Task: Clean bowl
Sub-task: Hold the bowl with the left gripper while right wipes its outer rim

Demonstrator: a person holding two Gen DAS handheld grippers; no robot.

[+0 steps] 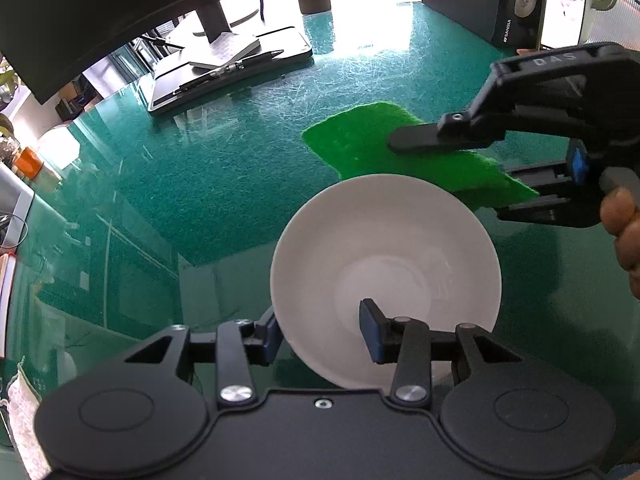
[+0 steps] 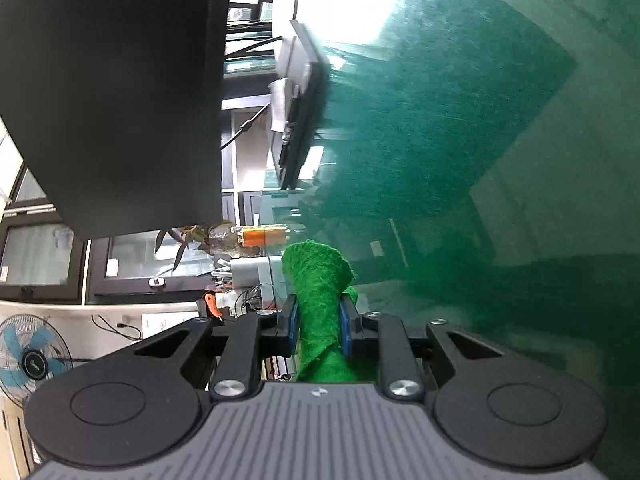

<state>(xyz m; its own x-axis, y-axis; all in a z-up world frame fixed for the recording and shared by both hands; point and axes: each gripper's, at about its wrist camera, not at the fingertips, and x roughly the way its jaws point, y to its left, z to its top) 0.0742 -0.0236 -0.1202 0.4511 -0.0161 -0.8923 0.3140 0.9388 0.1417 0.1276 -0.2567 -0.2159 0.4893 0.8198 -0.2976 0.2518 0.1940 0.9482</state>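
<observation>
A white bowl [image 1: 386, 264] is held tilted above the green table top. My left gripper [image 1: 320, 332] is shut on the bowl's near rim, one finger inside and one outside. My right gripper [image 2: 318, 326] is shut on a bright green scouring cloth [image 2: 318, 280], which sticks out ahead of the fingers. In the left wrist view the right gripper [image 1: 452, 160] comes in from the right and holds the green cloth [image 1: 360, 140] just beyond the bowl's far rim, apart from the bowl's inside.
The green glass-covered table [image 1: 224, 176] spreads all round. A dark tray with a notebook and pen [image 1: 228, 64] lies at the far side. A black monitor [image 1: 80, 12] hangs over the far left. A speaker and a phone [image 1: 562, 8] stand at the far right.
</observation>
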